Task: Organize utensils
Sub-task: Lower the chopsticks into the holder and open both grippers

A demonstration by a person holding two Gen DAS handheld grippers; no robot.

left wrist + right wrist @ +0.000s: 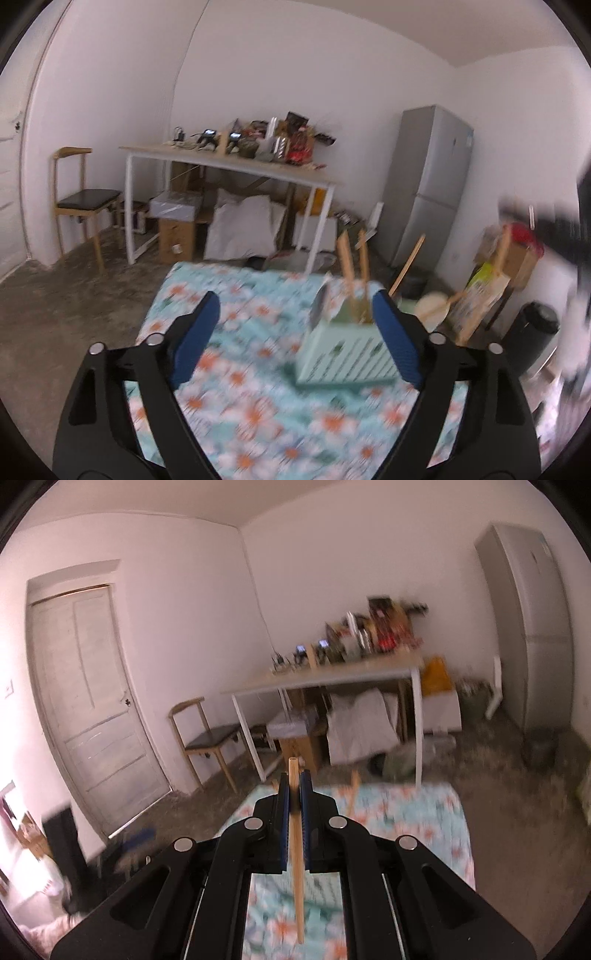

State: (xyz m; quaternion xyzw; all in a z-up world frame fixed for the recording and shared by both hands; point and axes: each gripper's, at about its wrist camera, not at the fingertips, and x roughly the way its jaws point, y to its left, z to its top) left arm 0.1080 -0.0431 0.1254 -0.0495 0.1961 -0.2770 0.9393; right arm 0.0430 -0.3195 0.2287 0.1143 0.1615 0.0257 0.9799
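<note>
A pale green utensil holder [347,356] stands on the floral tablecloth [251,398], with wooden utensils [354,273] sticking up out of it. My left gripper [295,321] is open and empty, its right finger [397,339] close beside the holder. A wooden spoon [434,308] shows just behind that finger, blurred. My right gripper [294,786] is shut on a wooden chopstick [296,849], held above the floral tablecloth [406,812]. Blurred wooden handles [352,790] show beyond it.
A white desk [229,162] piled with clutter stands against the far wall, boxes and a pillow under it. A wooden chair [81,203] is to its left, a grey fridge [428,184] to its right. A door [92,709] is at left in the right wrist view.
</note>
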